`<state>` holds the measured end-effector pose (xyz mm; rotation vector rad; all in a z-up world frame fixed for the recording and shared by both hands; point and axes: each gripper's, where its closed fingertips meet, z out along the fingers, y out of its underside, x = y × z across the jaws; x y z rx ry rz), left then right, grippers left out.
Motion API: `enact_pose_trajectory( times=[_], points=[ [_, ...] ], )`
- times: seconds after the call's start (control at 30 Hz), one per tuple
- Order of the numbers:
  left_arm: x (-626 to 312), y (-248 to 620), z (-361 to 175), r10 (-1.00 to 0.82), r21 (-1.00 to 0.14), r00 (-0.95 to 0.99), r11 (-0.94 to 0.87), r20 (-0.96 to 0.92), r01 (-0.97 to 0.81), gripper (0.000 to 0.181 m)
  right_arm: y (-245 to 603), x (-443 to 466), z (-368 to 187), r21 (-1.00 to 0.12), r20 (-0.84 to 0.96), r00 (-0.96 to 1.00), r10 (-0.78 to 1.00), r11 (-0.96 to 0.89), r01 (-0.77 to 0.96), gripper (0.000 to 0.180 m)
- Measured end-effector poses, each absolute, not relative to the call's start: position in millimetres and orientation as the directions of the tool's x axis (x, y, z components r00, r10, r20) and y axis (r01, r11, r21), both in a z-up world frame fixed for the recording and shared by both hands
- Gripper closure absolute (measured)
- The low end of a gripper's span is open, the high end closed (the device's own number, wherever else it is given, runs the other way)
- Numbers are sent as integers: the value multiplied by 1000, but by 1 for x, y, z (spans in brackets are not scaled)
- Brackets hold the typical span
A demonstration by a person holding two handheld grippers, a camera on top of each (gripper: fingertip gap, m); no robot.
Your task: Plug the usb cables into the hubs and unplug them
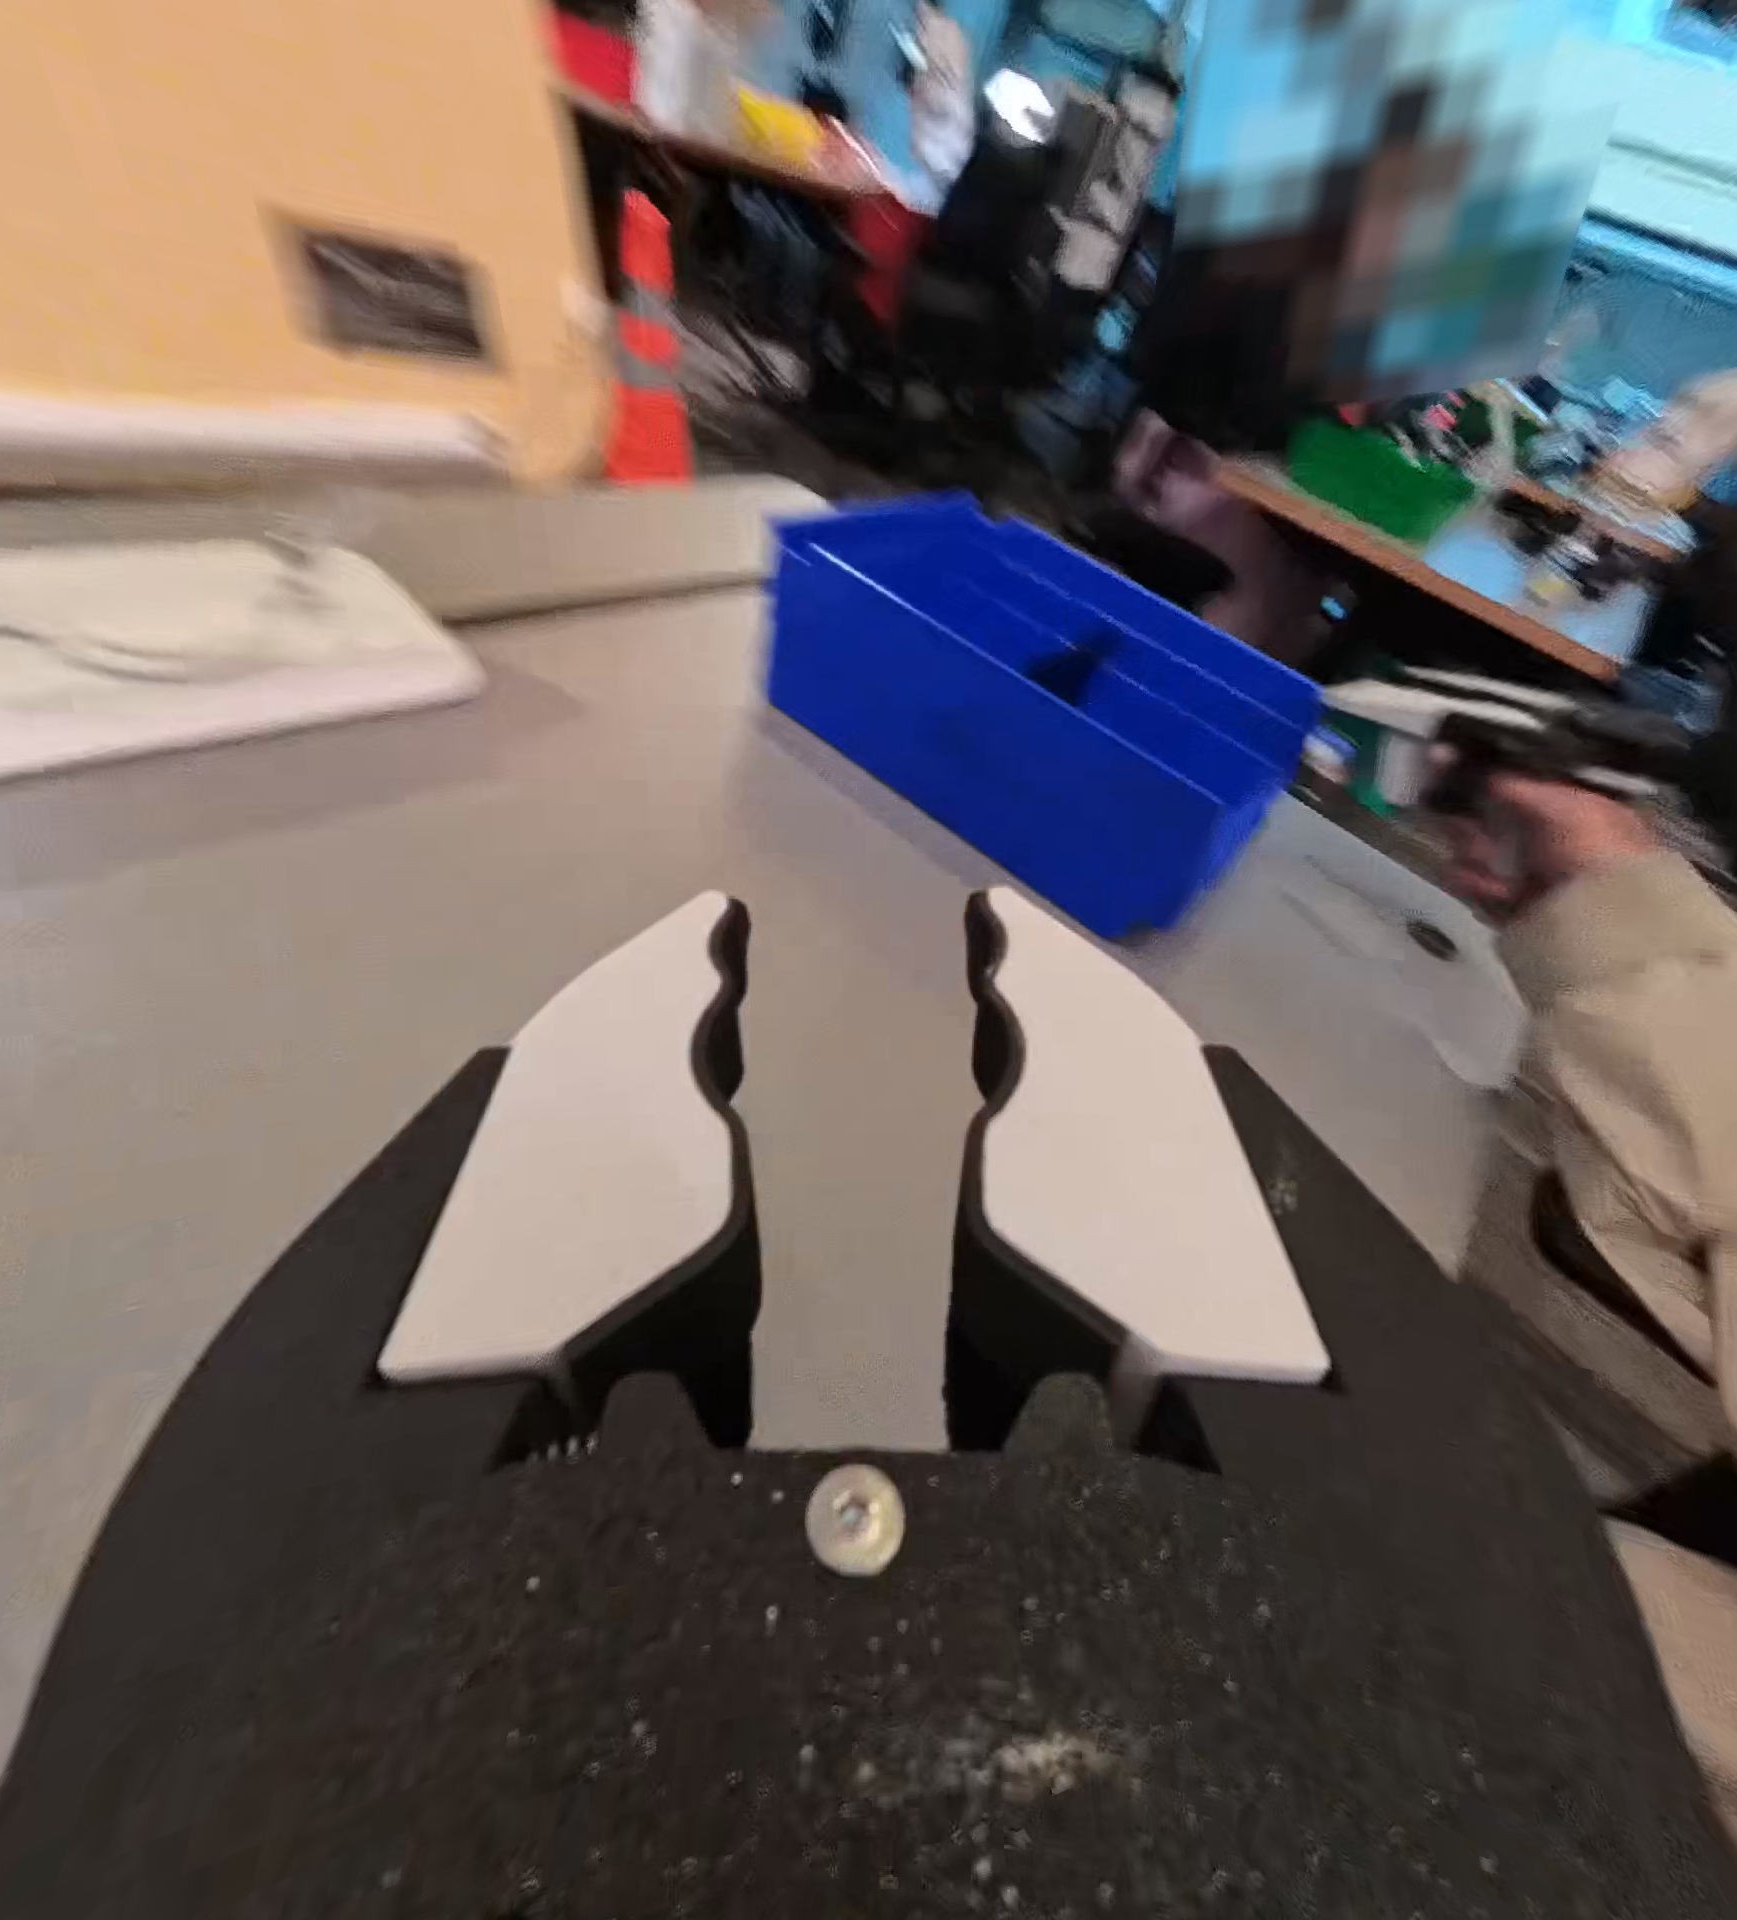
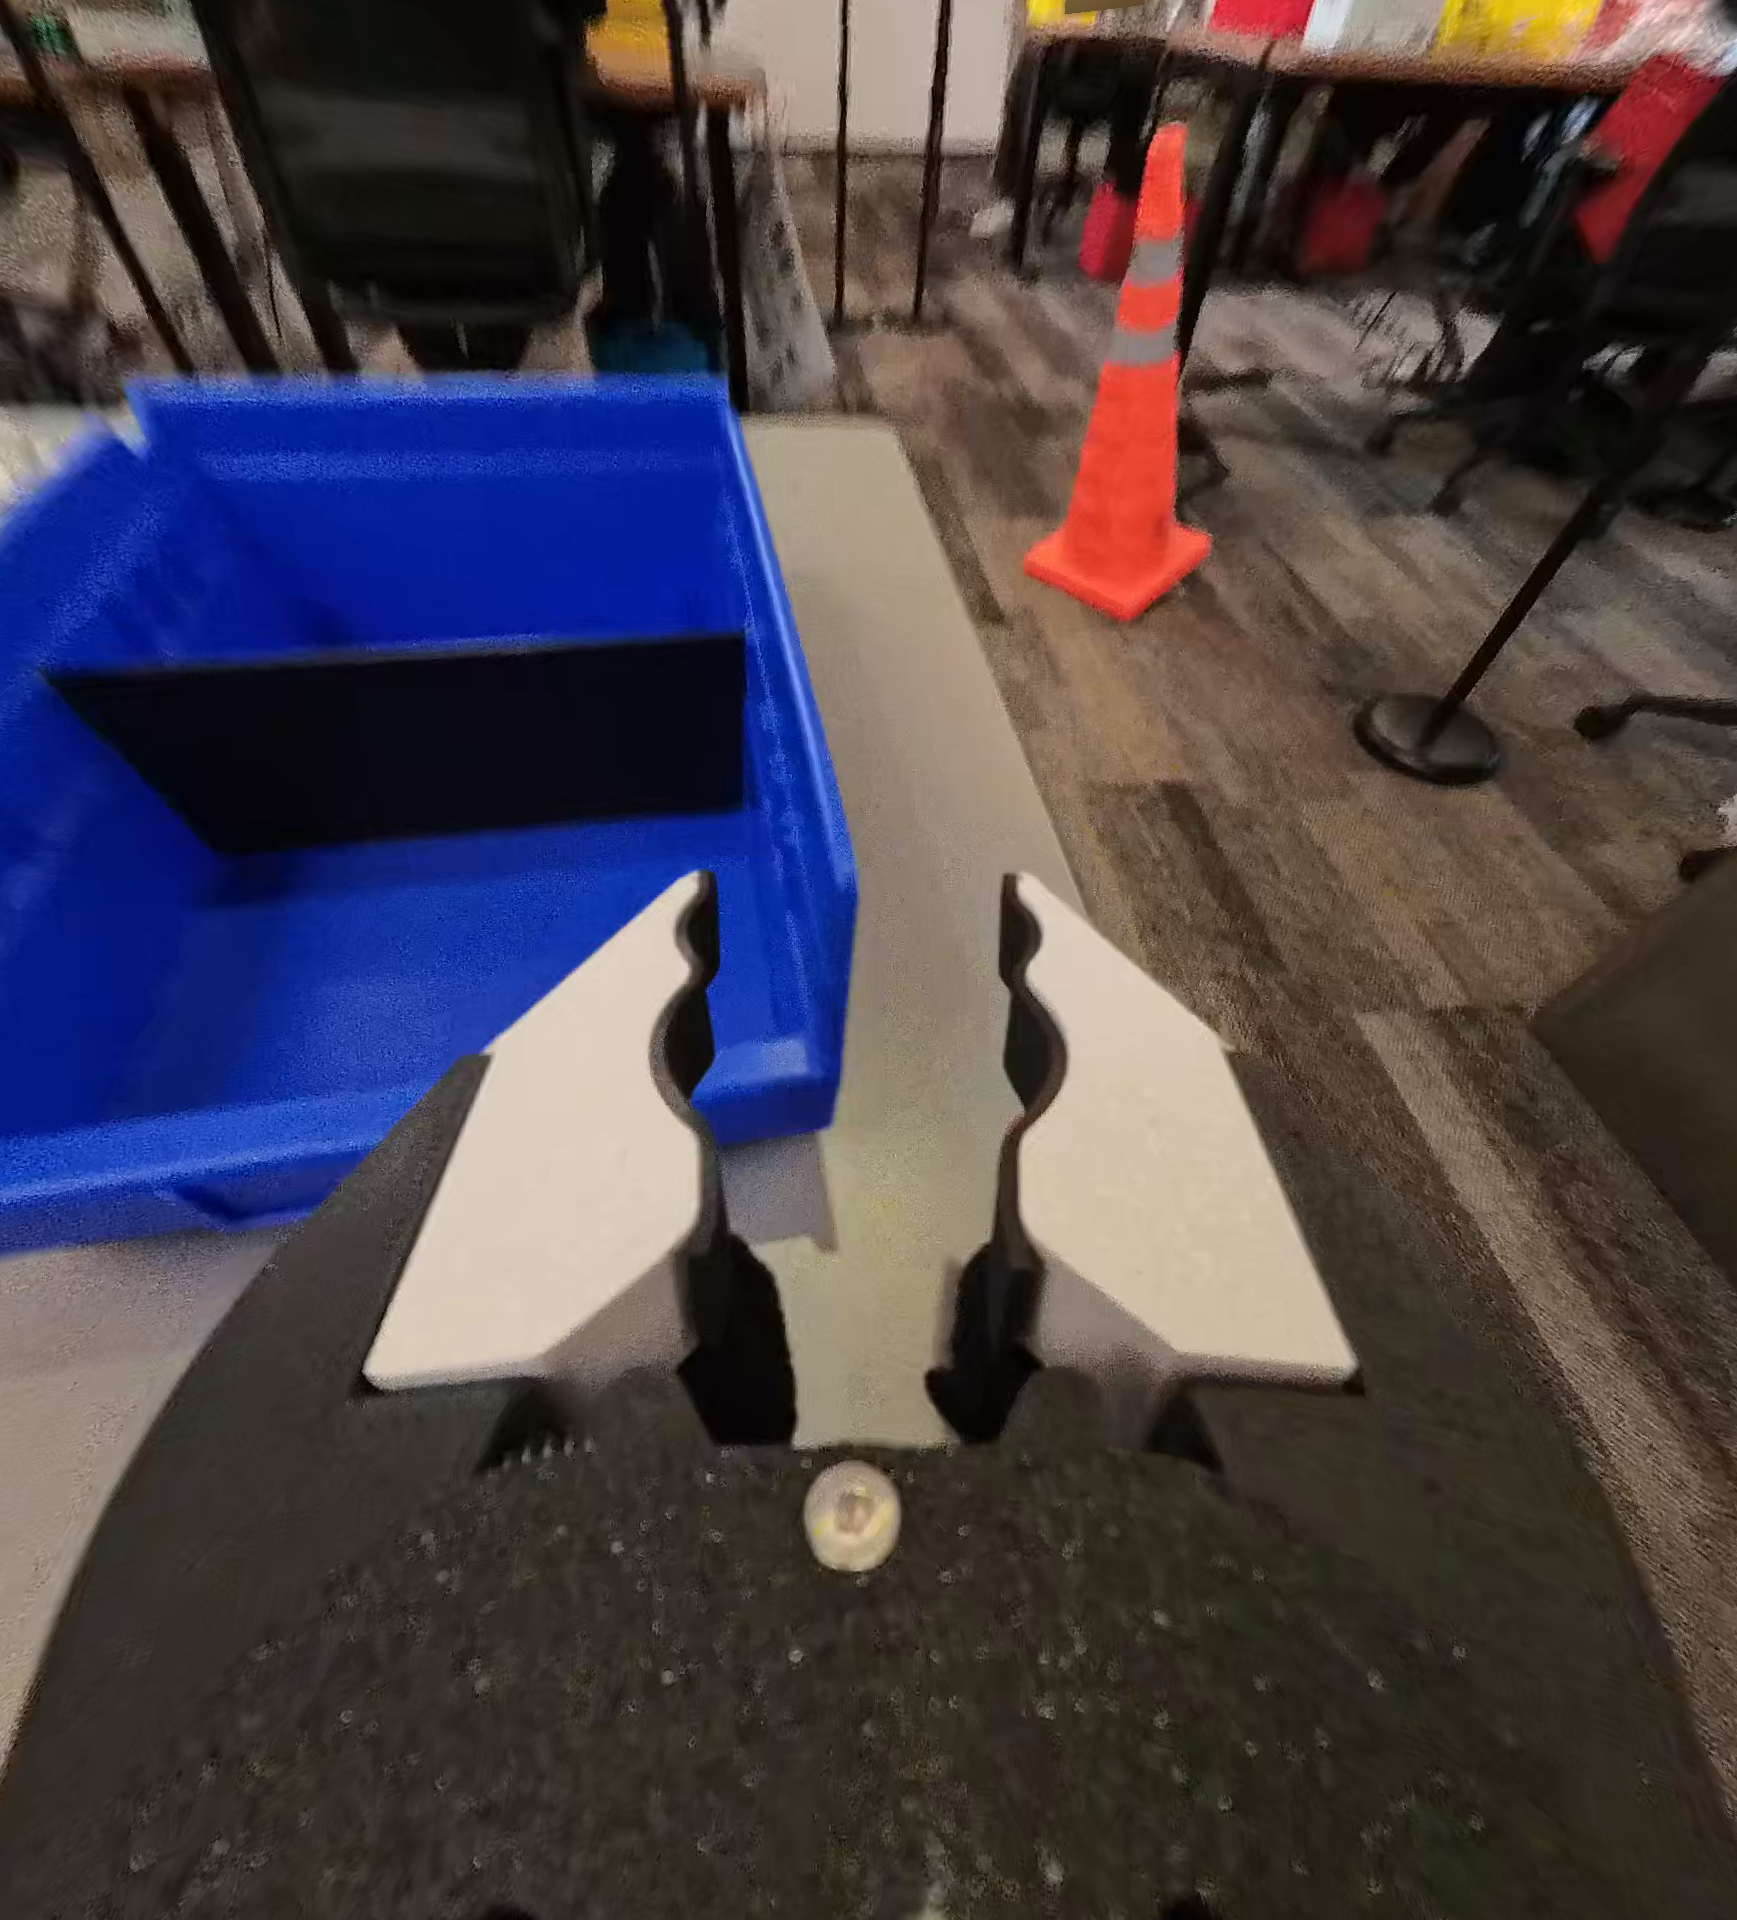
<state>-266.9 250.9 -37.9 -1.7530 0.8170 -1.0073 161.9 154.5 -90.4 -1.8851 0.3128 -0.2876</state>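
No USB cable or hub shows in either view. A blue plastic bin point(image 1: 1030, 717) stands on the grey table point(image 1: 324, 987), ahead and to the right of my left gripper point(image 1: 853, 914), which is open and empty above the bare tabletop. In the right wrist view the same bin point(image 2: 344, 727) sits at the left with a dark divider point(image 2: 428, 738) across it; its near compartment looks empty. My right gripper point(image 2: 859, 888) is open and empty, just right of the bin's right wall, over the table strip point(image 2: 895, 831). The picture is blurred.
A white cloth or sheet point(image 1: 147, 665) lies at the table's far left. A person's sleeve point(image 1: 1653, 1091) and hand holding the other gripper handle point(image 1: 1529, 758) are at the right. An orange cone point(image 2: 1129, 416) and a black stand base point(image 2: 1430, 738) are on the floor past the table's right edge. Some 45 centimeters of space lies between my two pairs of fingers.
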Motion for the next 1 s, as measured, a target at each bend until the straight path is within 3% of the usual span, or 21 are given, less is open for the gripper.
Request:
enact_pose_trajectory(
  times=[0.1,0.2,0.27,0.33,0.47,0.53,0.8,0.9,1.0],
  points=[
    [-170,223,-81,-892,-912,388,-339,234,-229,126,173,169,-114,-918,81,945,-316,-394,-53,129],
    [-99,206,-111,-902,-900,398,-304,167,-313,117,187,168,-135,-899,44,955,-294,-428,-90,146],
    [-67,202,-123,-898,-891,415,-301,146,-339,114,189,162,-138,-897,66,963,-262,-438,-58,168],
    [-47,198,-129,-896,-885,418,-309,149,-347,114,190,140,-137,-904,29,990,-135,-425,-31,177],
    [-45,194,-131,-885,-891,444,-306,137,-335,109,185,130,-137,-886,151,981,-123,-456,79,177],
    [-52,195,-131,-884,-893,449,-304,134,-331,114,185,125,-138,-882,162,981,-110,-463,94,177],
    [-63,201,-129,-887,-882,424,-338,182,-327,121,199,119,-138,-892,6,984,-177,-446,-75,178],
    [-84,206,-116,-887,-886,424,-335,182,-320,122,190,119,-130,-891,79,975,-207,-453,-24,155],
    [-136,216,-97,-889,-900,446,-274,102,-340,122,174,112,-104,-910,109,962,-250,-415,-4,143]
  ],
)
